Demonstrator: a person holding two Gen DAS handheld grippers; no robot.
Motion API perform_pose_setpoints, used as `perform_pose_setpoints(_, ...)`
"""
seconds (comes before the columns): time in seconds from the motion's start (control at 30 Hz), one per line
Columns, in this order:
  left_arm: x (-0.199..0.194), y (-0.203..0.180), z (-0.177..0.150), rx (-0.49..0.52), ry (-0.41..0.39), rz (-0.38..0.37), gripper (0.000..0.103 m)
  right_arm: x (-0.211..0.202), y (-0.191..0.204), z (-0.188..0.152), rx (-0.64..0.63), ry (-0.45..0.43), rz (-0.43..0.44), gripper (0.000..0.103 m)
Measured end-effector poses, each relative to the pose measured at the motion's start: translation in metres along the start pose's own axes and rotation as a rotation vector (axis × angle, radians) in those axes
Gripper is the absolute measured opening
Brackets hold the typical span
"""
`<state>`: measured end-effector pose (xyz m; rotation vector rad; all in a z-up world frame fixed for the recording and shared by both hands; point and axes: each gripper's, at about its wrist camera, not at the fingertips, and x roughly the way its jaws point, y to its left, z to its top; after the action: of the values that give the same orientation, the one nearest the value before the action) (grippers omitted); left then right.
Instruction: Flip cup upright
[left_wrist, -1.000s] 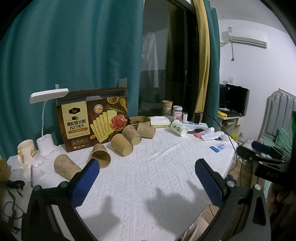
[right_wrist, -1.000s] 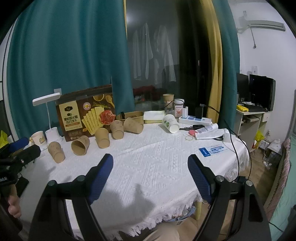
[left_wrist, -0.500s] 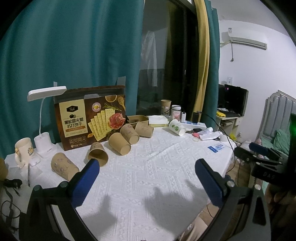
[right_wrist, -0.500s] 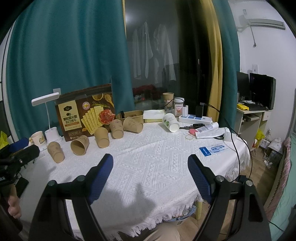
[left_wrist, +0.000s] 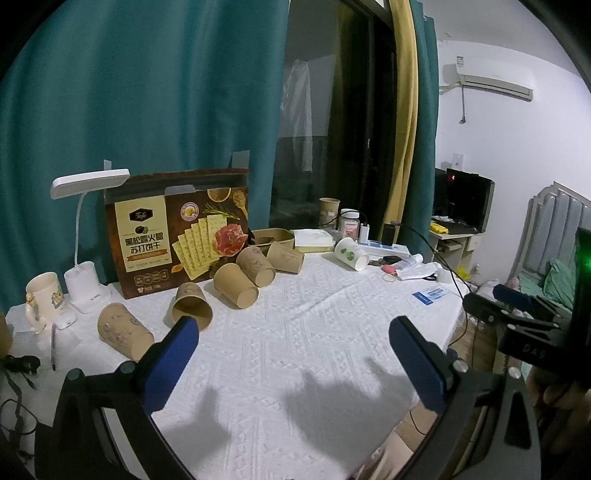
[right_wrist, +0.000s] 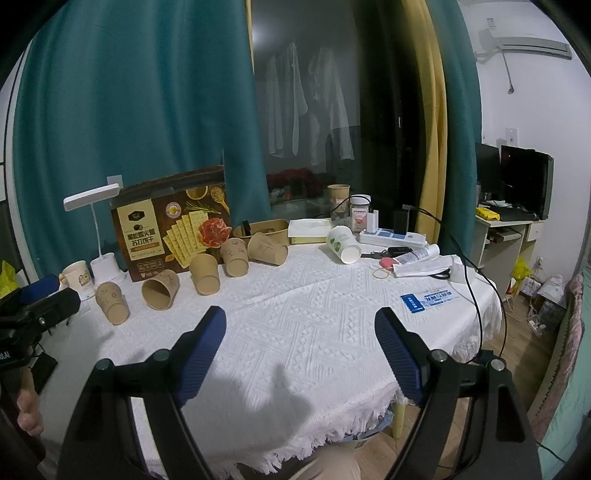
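Several brown paper cups lie on their sides in a row on the white tablecloth (left_wrist: 295, 350), from the leftmost cup (left_wrist: 123, 330) to the rightmost brown cup (left_wrist: 285, 257); in the right wrist view the row runs from one cup (right_wrist: 112, 302) to another (right_wrist: 267, 249). A white cup with green dots (left_wrist: 351, 253) (right_wrist: 343, 244) also lies on its side. My left gripper (left_wrist: 291, 354) is open and empty, held above the table's near part. My right gripper (right_wrist: 301, 345) is open and empty, short of the cups.
A cracker box (left_wrist: 177, 232) stands behind the cups, with a white desk lamp (left_wrist: 86, 236) and a mug (left_wrist: 40, 301) to its left. A power strip (right_wrist: 393, 238), jar (right_wrist: 360, 216), papers and cables crowd the right back. The table edge (right_wrist: 369, 417) is near.
The left gripper has drifted slightly, so the cups and box sit a little lower and left in its view. The right view is almost unchanged. Both grippers stay open.
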<state>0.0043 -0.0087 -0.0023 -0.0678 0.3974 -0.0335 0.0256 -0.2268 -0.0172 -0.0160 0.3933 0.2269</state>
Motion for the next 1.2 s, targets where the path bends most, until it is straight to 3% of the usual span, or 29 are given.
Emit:
perform_pose_setpoints(0.97, 0.006, -0.002, -0.003, 0.019, 0.007, -0.001, 0.103, 0.012, 0.008, -0.007, 0.005, 0.007, 0.001, 0.081)
perform_pose_setpoints(1.2, 0.022, -0.001, -0.006, -0.004, 0.069, -0.025, 0.103, 0.027, -0.002, -0.012, 0.011, 0.019, -0.004, 0.081)
